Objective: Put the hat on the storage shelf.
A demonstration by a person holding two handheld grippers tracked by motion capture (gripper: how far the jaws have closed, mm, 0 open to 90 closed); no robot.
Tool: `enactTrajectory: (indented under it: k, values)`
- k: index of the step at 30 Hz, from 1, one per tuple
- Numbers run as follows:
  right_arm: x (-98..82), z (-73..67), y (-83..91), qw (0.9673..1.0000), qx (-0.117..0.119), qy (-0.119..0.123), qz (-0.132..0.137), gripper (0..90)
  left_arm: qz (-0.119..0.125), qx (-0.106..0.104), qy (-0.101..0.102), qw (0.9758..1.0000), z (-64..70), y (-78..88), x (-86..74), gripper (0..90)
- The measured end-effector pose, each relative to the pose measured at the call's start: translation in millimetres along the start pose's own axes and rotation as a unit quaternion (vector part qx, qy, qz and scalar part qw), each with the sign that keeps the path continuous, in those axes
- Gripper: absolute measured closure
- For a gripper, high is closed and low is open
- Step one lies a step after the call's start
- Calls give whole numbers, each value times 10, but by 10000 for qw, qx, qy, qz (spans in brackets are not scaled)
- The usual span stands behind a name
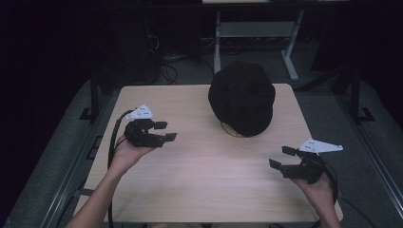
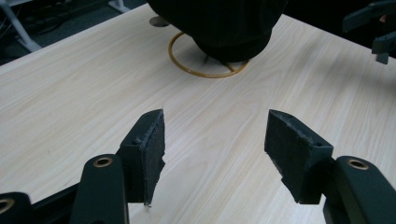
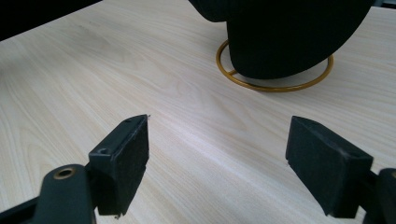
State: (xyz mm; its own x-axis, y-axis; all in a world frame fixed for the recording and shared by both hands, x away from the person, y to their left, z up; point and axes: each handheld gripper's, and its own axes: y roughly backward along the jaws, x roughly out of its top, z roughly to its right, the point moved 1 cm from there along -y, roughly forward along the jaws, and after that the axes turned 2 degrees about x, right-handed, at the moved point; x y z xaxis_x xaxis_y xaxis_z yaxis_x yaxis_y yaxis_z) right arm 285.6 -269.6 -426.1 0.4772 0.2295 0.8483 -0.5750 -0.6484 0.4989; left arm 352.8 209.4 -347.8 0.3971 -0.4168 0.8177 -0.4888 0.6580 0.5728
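A black hat (image 1: 242, 97) sits on a gold ring stand (image 2: 208, 70) toward the far side of the tabletop (image 1: 209, 171). The left tool (image 1: 164, 131) and the right tool (image 1: 279, 157) hover on either side, well apart from it — both with jaws spread, nothing between them.

A pale wood-grain table (image 1: 199, 180) fills the middle, lit from above — everything around it sinks into darkness. At twelve o'clock stands a light grey desk frame (image 1: 256, 33) on a grey floor (image 1: 190, 71), with dark cables (image 1: 164, 59) tangled at eleven o'clock. Black metal rails (image 1: 71, 166) flank the table at nine and three o'clock.
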Motion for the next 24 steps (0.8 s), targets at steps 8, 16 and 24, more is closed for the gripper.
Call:
enactTrajectory:
  k: [8,16,24]
  values:
    - [-2,-6,-14,10000,3,7,-30,211,13,67,-35,10000,23,26,-121,362]
    - [-8,-13,-33,10000,28,15,-68,211,-5,143,-34,9999,45,40,-268,347]
    - [-25,-29,-49,9999,39,44,-129,211,-22,311,-23,9995,79,49,-443,319]
